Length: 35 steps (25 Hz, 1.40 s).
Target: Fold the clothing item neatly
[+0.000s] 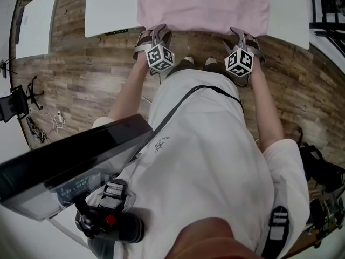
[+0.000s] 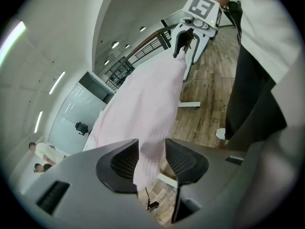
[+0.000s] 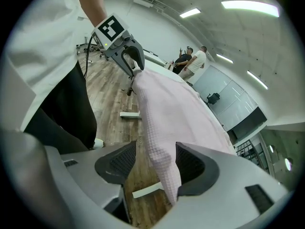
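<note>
A: What takes up the most room?
B: A wooden floor (image 1: pixel 81 85) is spread beneath everything. A white table (image 1: pixel 110 7) is set on it at the top of the head view, and a second table (image 1: pixel 38 20) is placed to its left, apart from it.

A: Where is the garment found?
B: The pink garment (image 1: pixel 202 4) is laid flat on the white table, and a waffle weave is shown on it. Its near edge is brought to the table's front edge, and its two near corners are hung just past that edge.

A: How is the left tool set?
B: The left tool (image 2: pixel 151 159) is placed at the garment's near left corner. Its jaws are parted; the corner is hung between the pads (image 2: pixel 121 161) and is not pinched.

A: And the right tool?
B: The right tool (image 3: pixel 155 163) is set at the near right corner, well apart from the left one. Its jaws are likewise spread wide, with the cloth draped loose between them.

A: Anything smaller?
B: Two people (image 3: pixel 193 61) are seen far behind the table in the right gripper view.
</note>
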{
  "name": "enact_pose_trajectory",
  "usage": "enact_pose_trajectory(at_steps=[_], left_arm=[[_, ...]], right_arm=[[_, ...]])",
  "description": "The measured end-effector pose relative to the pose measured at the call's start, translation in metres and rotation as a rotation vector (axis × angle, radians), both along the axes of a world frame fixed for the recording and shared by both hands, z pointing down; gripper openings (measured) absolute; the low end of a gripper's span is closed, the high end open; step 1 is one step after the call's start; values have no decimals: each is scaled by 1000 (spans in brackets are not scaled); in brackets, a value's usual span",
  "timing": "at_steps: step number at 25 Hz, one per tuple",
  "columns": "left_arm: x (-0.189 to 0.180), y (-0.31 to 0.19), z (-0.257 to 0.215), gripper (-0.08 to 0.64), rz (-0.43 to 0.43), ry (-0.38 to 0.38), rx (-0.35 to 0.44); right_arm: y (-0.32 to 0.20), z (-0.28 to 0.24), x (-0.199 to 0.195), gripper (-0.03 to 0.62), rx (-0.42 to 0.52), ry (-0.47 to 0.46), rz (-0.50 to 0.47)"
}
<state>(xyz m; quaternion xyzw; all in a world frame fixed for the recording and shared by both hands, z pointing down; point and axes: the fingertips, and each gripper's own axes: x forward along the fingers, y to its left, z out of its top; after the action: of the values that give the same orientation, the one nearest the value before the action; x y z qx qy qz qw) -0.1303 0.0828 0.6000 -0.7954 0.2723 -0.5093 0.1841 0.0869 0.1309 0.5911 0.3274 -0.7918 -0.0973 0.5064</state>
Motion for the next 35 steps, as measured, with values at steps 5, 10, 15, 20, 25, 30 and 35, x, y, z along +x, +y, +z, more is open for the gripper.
enact_pose_trajectory(at_steps=[5,10,15,20,25,30,35], left_arm=[[2,-2,5,156,32,-35,-39],[-4,-7,16,156,66,-55,-126],[-14,-14,16,156,109,-74,-166],[-12,-16,14,148,94,-26,-205],[-12,-22,8,89,105,-23,-193],[-10,-22,5,34,107,-5,-230],[-3,-14,0,28,101,35,-300]], right_arm=[[-1,5,3,246,-22,27,-9],[-1,17,1,258,-89,62,-24],[-7,21,-3,258,-101,105,-28],[-15,29,10,256,-67,199,-24],[-25,26,16,150,-11,239,-16],[-29,15,19,52,-49,160,-1],[-20,4,28,43,-119,67,14]])
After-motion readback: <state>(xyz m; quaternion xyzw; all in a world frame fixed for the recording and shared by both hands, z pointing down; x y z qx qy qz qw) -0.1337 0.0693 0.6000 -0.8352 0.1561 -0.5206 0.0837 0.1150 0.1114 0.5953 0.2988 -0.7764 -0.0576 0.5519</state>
